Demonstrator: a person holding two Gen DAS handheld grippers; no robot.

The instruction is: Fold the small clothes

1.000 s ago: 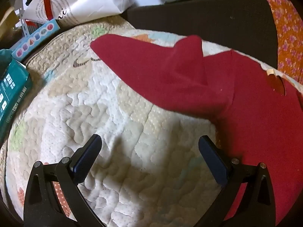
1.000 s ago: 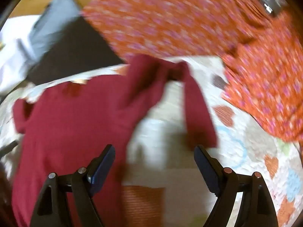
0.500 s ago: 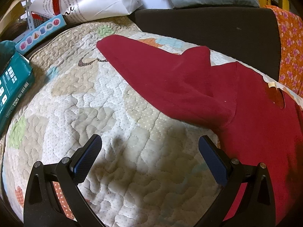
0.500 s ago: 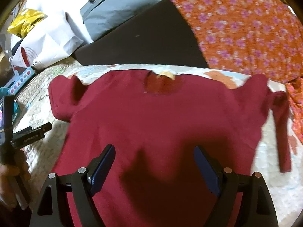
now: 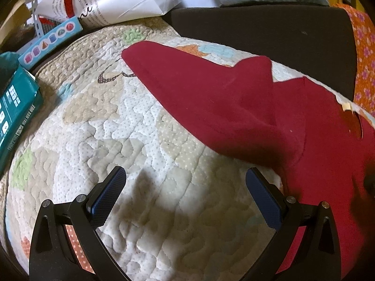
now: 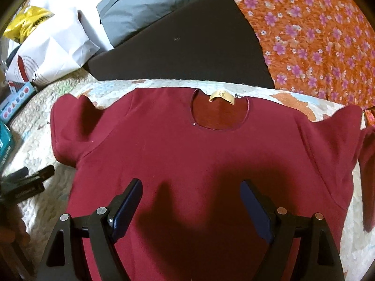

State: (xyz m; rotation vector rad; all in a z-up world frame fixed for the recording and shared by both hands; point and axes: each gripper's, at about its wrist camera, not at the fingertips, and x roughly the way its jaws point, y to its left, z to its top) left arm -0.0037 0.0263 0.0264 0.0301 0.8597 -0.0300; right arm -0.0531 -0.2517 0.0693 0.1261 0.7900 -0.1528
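1. Two pairs of fingers, both spread wide, nothing pinched in either.
2. Left gripper: hovering over bare quilt, blue-padded fingers apart, shadow cast on the stitching just ahead.
3. Right gripper: fingers parted above the chest of the red shirt, shadow falling across the fabric between them.
4. Red shirt lying flat and face up on the quilt, neckline toward 12 o'clock in the right wrist view, tan neck label showing inside the collar opening.
5. Sleeve in the left wrist view stretched out toward 10 o'clock from the shirt body, lying on the quilt with a raised fold near the shoulder.
6. Opposite sleeve at 3 o'clock in the right wrist view, bent and trailing down toward 4 o'clock.
7. Beyond the quilt at 12 o'clock: dark cushion; orange floral fabric at 2 o'clock.
8. White paper bag at 11 o'clock in the left wrist view, teal box at 9 o'clock.
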